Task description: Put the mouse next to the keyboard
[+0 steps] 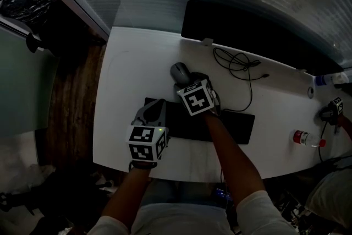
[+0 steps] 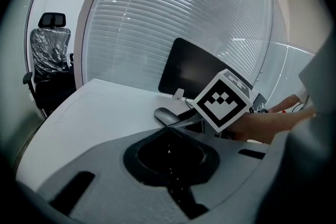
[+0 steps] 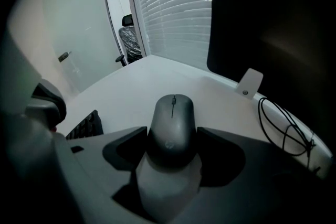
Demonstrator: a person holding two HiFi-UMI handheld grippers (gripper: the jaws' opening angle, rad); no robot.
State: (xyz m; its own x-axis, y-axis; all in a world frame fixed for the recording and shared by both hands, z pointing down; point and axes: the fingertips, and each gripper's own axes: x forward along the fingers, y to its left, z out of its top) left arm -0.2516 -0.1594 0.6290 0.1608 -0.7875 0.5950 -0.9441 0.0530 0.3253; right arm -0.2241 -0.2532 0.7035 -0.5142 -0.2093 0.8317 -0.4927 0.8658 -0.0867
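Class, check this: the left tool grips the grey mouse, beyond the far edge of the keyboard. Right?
Not quite: it is the right tool that grips the grey mouse, beyond the far edge of the keyboard. The right gripper view shows it.

Dim, cool-toned pictures with strong fisheye bending.
In the head view the white surface (image 1: 137, 63) is the brightest area and everything around it sinks into murk. Both gripper views darken to black at the corners. Small glints dot the blinds (image 2: 173, 23), whose slats curve near the edges. The mouse (image 3: 172, 113) is sharp, the right tongs (image 3: 172, 134) softer, and the monitor (image 3: 273, 23) is featureless black.
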